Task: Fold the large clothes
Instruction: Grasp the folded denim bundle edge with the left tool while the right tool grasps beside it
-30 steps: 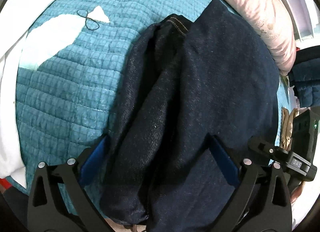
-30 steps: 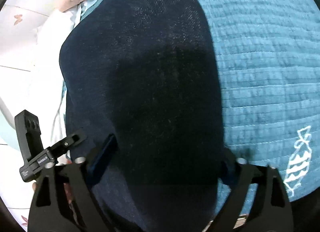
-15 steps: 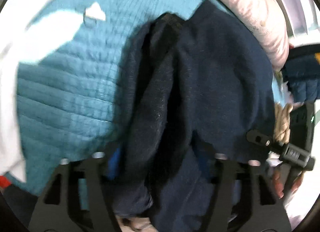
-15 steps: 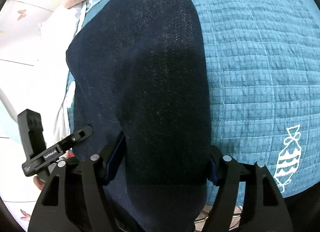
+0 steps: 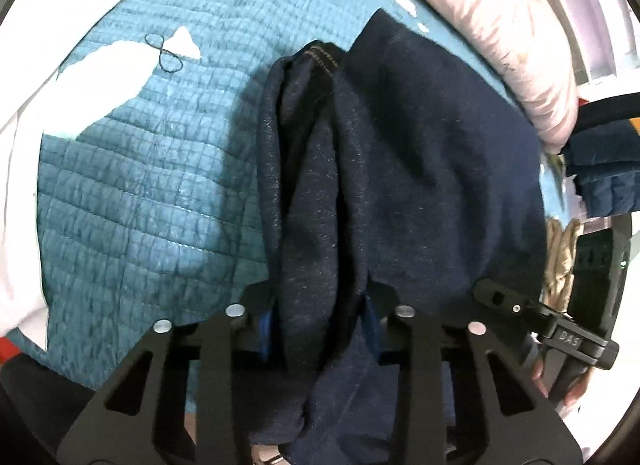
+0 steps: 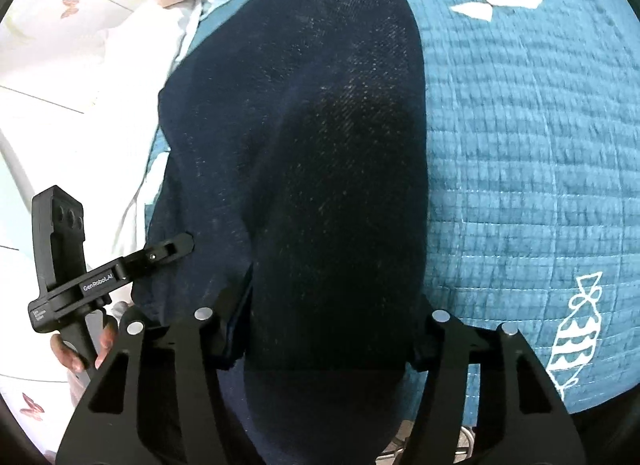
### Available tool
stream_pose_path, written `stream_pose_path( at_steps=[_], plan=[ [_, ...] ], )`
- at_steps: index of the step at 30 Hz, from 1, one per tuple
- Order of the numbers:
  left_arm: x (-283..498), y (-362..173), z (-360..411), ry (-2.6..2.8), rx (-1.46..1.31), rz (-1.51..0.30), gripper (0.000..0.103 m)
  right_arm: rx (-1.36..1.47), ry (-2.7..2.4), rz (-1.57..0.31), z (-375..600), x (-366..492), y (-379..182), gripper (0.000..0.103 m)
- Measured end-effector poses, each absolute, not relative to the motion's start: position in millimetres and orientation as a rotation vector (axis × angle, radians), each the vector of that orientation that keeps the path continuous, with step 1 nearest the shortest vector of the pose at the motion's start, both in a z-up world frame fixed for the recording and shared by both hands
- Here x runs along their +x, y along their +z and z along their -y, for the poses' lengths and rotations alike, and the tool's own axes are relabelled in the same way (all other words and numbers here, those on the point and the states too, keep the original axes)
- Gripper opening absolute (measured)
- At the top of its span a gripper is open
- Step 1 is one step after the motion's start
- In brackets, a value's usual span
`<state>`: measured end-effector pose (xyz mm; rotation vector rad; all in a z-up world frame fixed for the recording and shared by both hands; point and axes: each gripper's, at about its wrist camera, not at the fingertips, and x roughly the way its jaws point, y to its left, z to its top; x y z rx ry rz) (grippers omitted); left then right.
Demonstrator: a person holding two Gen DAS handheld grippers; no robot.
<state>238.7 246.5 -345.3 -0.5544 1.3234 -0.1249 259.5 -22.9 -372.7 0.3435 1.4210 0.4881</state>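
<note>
A pair of dark navy jeans (image 5: pixel 420 169) lies lengthwise on a teal quilted bedspread (image 5: pixel 132 193), its near end hanging over the bed edge. My left gripper (image 5: pixel 318 325) is shut on a bunched fold of the jeans at their left side. In the right wrist view the jeans (image 6: pixel 304 137) fill the middle, and my right gripper (image 6: pixel 332 329) has its jaws closed in around a wide fold of the near end. The other gripper shows at the edge of each view.
A pink pillow (image 5: pixel 492 25) lies at the far right of the bed. A dark padded jacket (image 5: pixel 600 181) and a white floor with butterfly prints (image 6: pixel 60 65) lie beside the bed. The bedspread (image 6: pixel 520 145) has white fish patterns.
Both grippers have closed from wide open onto the near end of the jeans. The left one has bunched the denim into a narrow fold.
</note>
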Motion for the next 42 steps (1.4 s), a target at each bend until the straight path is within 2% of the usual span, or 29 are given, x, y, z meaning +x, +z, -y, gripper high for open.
stream_pose_path(
  at_steps=[7, 21, 34, 42],
  plan=[
    [227.3, -324.4, -236.8, -0.152, -0.530, -1.318, 0.026, 0.306, 0.511, -1.351, 34.6, 251.7, -342.9, 0.048],
    [244.7, -282.8, -150.8, -0.225, -0.444, -1.306, 0.026, 0.351, 0.460, -1.269, 111.8, 228.1, -304.0, 0.048],
    [287.5, -250.7, 32.5, -0.380, -0.250, -1.320, 0.026, 0.471, 0.304, -1.177, 270.5, 214.2, -265.4, 0.048],
    [313.7, -222.5, 196.0, -0.556, -0.098, -1.298, 0.026, 0.498, 0.146, -1.108, 412.5, 207.3, -226.3, 0.048]
  ],
)
